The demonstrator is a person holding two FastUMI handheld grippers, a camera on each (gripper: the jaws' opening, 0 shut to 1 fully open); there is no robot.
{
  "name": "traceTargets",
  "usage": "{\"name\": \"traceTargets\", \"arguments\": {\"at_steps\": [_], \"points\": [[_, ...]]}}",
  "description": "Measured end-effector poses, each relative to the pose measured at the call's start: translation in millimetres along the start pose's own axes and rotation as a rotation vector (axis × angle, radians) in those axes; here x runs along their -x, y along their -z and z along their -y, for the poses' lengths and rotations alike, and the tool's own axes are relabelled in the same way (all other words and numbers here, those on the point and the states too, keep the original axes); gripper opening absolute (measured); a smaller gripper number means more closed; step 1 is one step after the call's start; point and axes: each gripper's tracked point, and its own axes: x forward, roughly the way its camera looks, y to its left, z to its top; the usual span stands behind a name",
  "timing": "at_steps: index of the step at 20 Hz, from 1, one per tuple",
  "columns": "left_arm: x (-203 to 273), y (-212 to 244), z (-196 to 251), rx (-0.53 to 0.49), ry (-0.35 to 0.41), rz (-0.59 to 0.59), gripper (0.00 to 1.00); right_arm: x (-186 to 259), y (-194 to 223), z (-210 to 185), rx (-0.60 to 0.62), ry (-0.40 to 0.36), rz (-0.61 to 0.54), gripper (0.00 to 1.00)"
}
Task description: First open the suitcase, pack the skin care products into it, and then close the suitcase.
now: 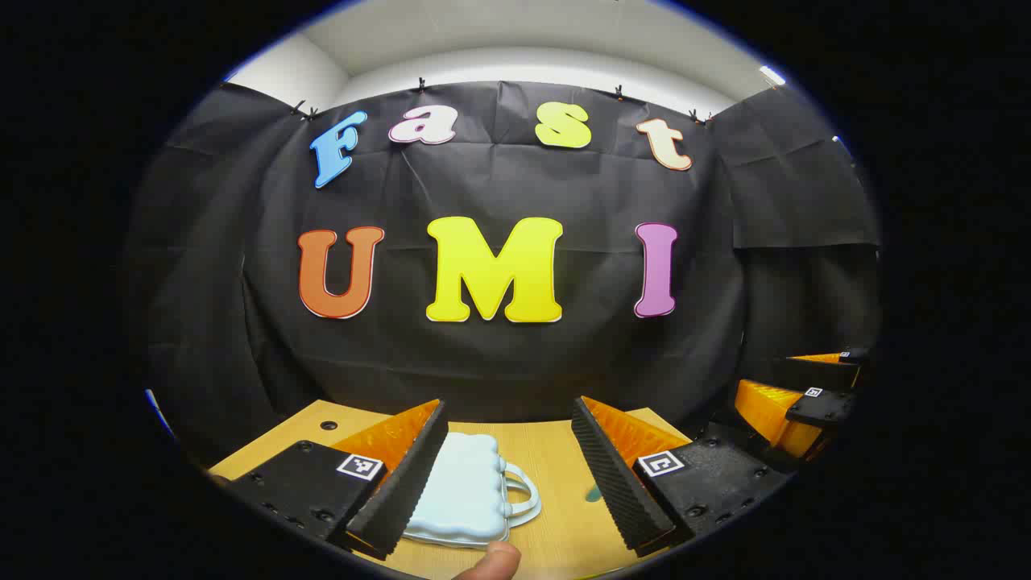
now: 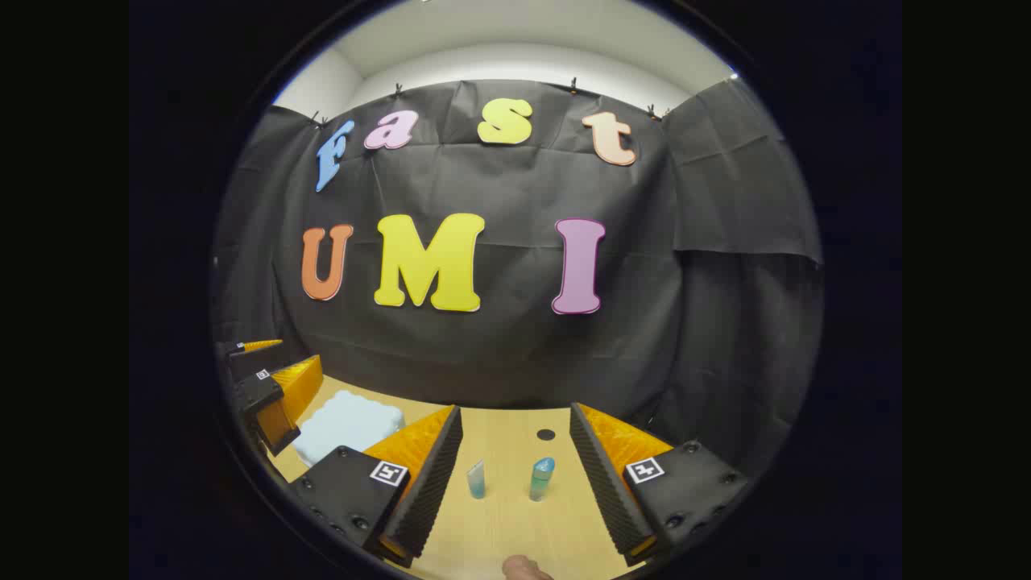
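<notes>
Two grippers hover over the wooden table (image 2: 507,515), and nothing has been touched yet — the pale blue suitcase (image 1: 463,491) lies flat and closed, so you are at the very first step, opening it.

Furthest left, your left gripper (image 1: 507,475) has its fingers spread wide apart, holding nothing; the suitcase sits on the table just ahead between them, partly behind the left finger, its handle (image 1: 522,491) turned toward the right finger. To the right, your right gripper (image 2: 515,475) is likewise spread and empty, and between its fingers two small skin care products stand upright on the table: a clear tube (image 2: 476,479) and a teal-capped bottle (image 2: 541,478), a little apart.

Next you will likely need the left gripper lowered onto the suitcase's edge near the handle to lift the lid — where the seam or latch runs cannot be made out.
</notes>
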Motion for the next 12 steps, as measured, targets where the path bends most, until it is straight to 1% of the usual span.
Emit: {"name": "traceTargets", "arguments": {"at_steps": [8,10,12], "points": [[-2.9,5.9,-0.6,0.004,0.003,-0.017,0.99,-2.4,1.7,-19.4,0.039,-0.056,-0.007,0.80],[-3.4,8.2,-2.6,0.009,-0.002,-0.023,0.99,-3.1,-0.2,-20.1,0.040,-0.059,-0.005,0.80],[-3.5,9.9,-8.3,0.002,-0.025,-0.019,0.99,-3.7,0.2,-21.2,0.047,-0.059,-0.004,0.80]]}}
